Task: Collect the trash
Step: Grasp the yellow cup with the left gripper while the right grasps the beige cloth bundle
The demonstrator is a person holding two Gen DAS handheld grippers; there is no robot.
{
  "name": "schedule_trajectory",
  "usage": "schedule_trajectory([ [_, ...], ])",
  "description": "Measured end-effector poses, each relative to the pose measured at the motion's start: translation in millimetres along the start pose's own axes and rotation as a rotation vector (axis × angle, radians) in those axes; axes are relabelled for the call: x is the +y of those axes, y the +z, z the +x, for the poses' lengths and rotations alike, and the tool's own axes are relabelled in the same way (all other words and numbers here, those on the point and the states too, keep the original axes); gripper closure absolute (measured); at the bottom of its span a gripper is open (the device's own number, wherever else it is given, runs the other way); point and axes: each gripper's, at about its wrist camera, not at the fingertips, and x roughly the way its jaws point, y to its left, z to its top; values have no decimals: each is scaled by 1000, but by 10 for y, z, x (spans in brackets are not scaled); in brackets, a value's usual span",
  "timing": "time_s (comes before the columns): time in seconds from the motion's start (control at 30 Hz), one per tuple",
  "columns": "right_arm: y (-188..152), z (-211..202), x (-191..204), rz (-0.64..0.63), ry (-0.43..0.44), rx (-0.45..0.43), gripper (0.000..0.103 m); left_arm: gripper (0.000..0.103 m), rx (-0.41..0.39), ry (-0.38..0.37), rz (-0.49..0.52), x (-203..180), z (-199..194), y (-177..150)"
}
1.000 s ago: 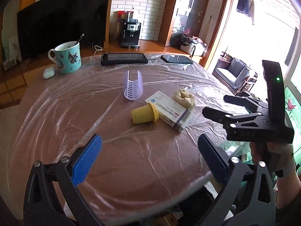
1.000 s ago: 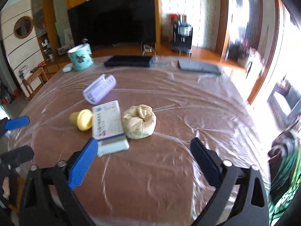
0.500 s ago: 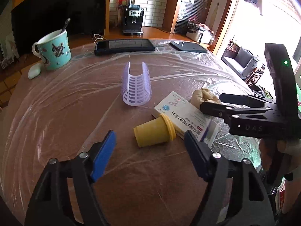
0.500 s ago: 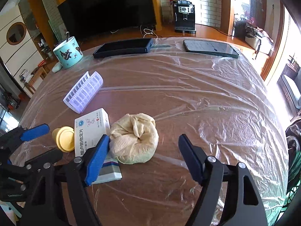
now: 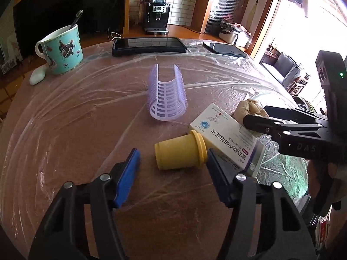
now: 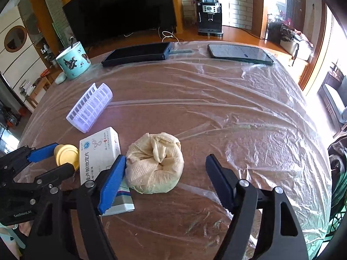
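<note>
Left wrist view: the left gripper [image 5: 173, 162] is held low over the plastic-covered worktop [image 5: 65, 130], its jaws closing around a yellow cup [image 5: 180, 152] lying on its side; the blue pads are not yet pressed on it. A medicine box [image 5: 227, 136] touches the cup's rim, with a lilac hair roller [image 5: 167, 97] beyond and a mug [image 5: 61, 49] far left. Right wrist view: the right gripper [image 6: 166, 179] is seen with jaws released astride a crumpled tissue wad [image 6: 155, 164]; the left pad lies just beside it, the right pad apart. The box [image 6: 98, 151] lies beside the wad.
</note>
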Motion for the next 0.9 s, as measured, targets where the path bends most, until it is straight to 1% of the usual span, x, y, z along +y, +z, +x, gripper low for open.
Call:
schedule_trajectory([
  [0.07, -3, 13, 42, -25, -24, 2, 28, 40, 3, 10, 13, -9, 16, 11],
  [0.1, -5, 36, 67, -40, -60, 7, 28, 43, 6, 16, 20, -18, 29, 20],
  [0.13, -7, 62, 74, -45, -71, 13, 27, 45, 13, 17, 25, -23, 43, 27],
  [0.23, 33, 85, 69, -36, -49, 17, 28, 46, 24, 6, 20, -18, 74, 53],
  [0.27, 38, 85, 70, -38, -46, 17, 30, 49, 24, 4, 21, -21, 66, 55],
  [0.3, 42, 89, 81, -47, -54, 18, 38, 55, 25, 7, 23, -25, 66, 58],
  [0.33, 43, 87, 101, -62, -61, 18, 43, 56, 27, 10, 25, -26, 70, 60],
  [0.37, 45, 81, 117, -72, -59, 18, 53, 56, 27, 12, 27, -29, 69, 61],
  [0.5, 29, 30, 140, -79, -43, 1, 53, 56, 20, -3, 31, -38, 51, 50],
  [0.77, -26, -121, 141, -39, 20, -42, 53, 56, -2, -26, 11, 4, -61, 29],
  [0.83, -44, -154, 132, -22, 45, -45, 53, 56, -2, -37, 2, 13, -80, 26],
  [0.9, -65, -188, 126, -9, 76, -48, 53, 56, -6, -31, 4, 13, -105, 11],
])
